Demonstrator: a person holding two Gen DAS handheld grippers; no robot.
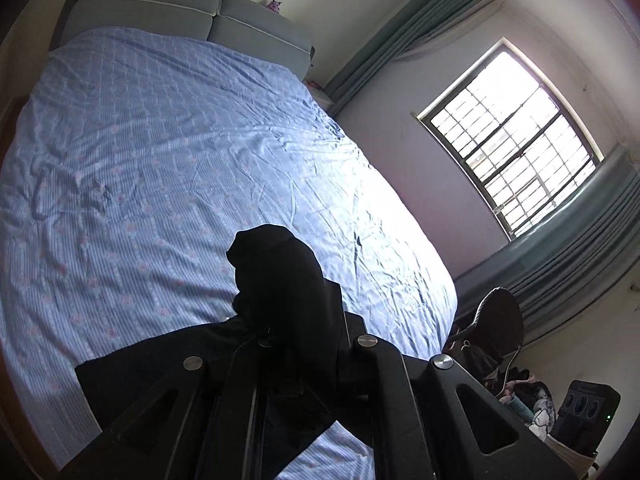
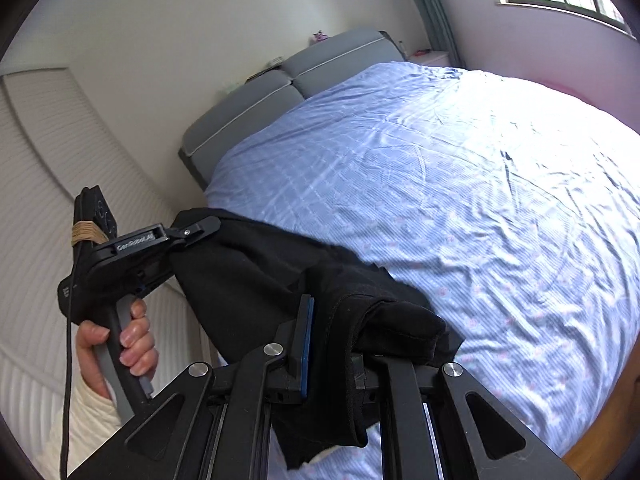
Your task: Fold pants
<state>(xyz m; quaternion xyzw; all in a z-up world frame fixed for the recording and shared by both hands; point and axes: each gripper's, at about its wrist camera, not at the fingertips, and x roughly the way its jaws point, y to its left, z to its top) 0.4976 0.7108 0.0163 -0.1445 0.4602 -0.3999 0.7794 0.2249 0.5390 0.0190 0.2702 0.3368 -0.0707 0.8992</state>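
Pants (image 2: 256, 276), black and bunched, hang between two handheld grippers above the near edge of a bed (image 2: 460, 184) with a blue sheet. The left gripper (image 2: 192, 232) and right gripper (image 2: 336, 344) each have jaws clamped on fabric, apparently so the garment can be spread flat on the bed for folding.

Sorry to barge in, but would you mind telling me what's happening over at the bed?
A person is folding black pants with a handheld gripper in each hand. The left gripper and the right gripper are each shut on the fabric, which hangs between them above the near edge of the bed, over its blue patterned sheet. No fold has been laid down yet.
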